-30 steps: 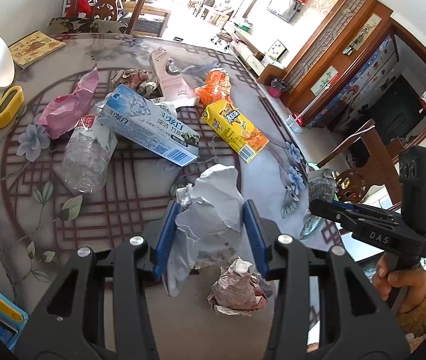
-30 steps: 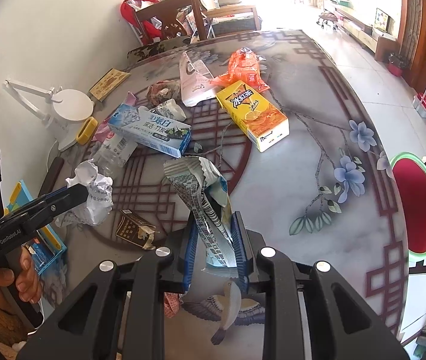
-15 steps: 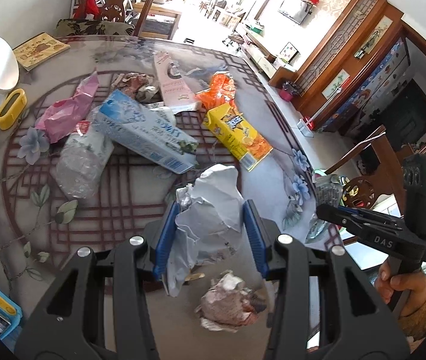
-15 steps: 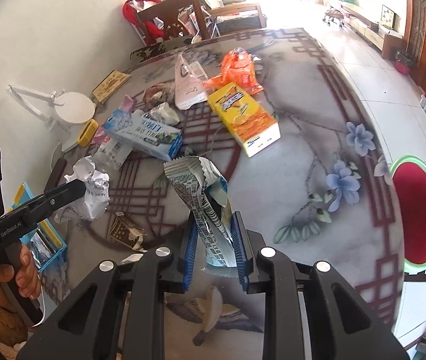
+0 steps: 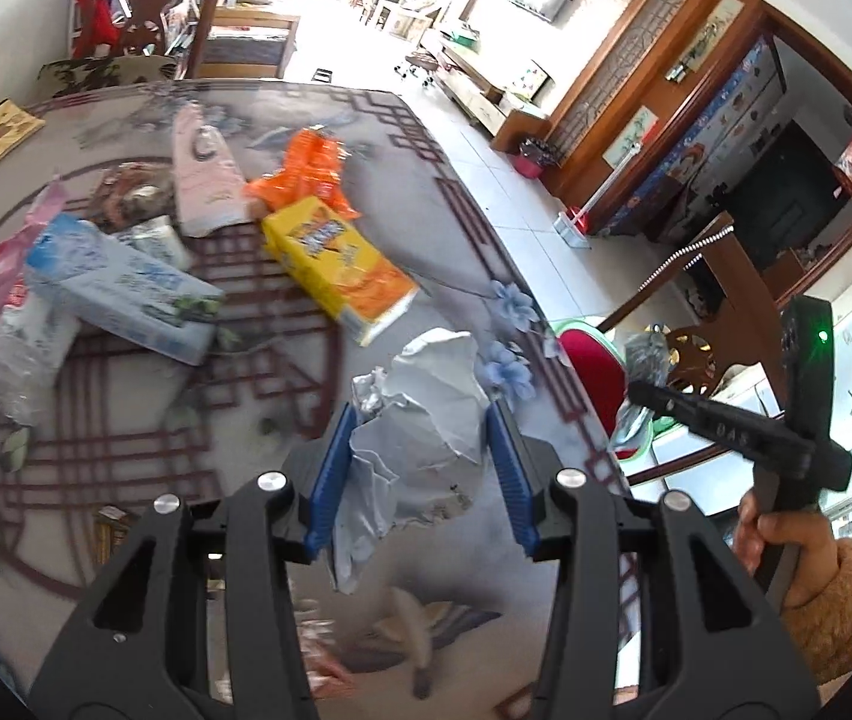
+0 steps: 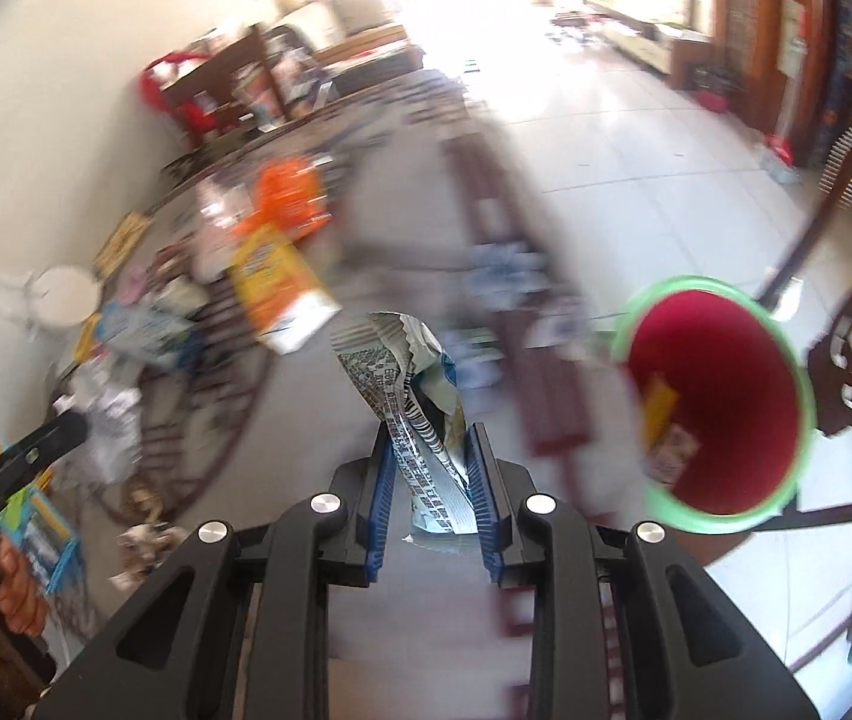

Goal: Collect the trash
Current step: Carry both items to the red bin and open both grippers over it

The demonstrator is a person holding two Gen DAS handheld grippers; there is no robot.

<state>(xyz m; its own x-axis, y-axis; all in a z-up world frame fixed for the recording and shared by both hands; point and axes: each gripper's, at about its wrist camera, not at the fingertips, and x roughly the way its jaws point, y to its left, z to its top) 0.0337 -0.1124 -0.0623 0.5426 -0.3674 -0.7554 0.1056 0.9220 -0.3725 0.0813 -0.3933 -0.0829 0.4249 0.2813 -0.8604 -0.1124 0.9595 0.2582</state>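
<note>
My left gripper [image 5: 420,420] is shut on a crumpled white paper [image 5: 432,402] above the round patterned table [image 5: 126,450]. My right gripper [image 6: 431,444] holds an upright printed foil wrapper [image 6: 402,372]; its jaws are opening slightly, with the wrapper still between the blue pads. This view is blurred by motion. A red bin with a green rim [image 6: 738,372] stands just right of the wrapper, beyond the table edge, with some scraps inside. In the left wrist view the right gripper [image 5: 642,390] hangs over that bin [image 5: 591,360], held by a hand in a tan sleeve.
More litter lies on the table: a yellow juice carton [image 5: 336,264], a blue box [image 5: 120,294], an orange bag [image 5: 306,168], a pink pouch [image 5: 204,174] and a crushed plastic bottle [image 5: 18,354]. A wooden chair [image 5: 726,276] stands behind the bin.
Both grippers have swept rightward across the table with their loads. The red bin now looms large beside the right gripper, and its pads look slightly wider apart.
</note>
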